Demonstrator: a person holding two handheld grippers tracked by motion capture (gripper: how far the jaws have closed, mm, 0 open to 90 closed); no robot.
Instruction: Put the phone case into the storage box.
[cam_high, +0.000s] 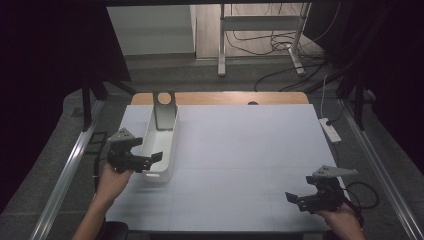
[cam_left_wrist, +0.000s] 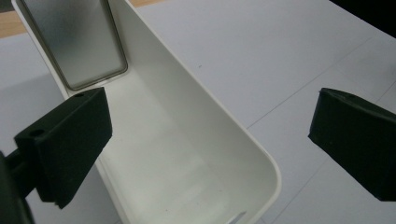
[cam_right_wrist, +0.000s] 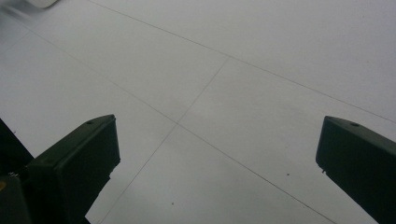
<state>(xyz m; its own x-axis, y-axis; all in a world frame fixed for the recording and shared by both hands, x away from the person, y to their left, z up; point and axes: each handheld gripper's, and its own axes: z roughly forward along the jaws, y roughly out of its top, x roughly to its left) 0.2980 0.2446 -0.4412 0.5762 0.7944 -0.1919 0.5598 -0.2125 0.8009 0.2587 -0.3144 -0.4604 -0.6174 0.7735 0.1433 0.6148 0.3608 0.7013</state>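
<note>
High view shows our left gripper with fingers spread wide and empty, straddling the near wall of the white bin at the worktop's left, likely to grasp it; our right gripper waits wide open, empty.

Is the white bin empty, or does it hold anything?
Not empty: the white bin holds a grey metal plate leaning at its far end; its floor is otherwise bare.
</note>
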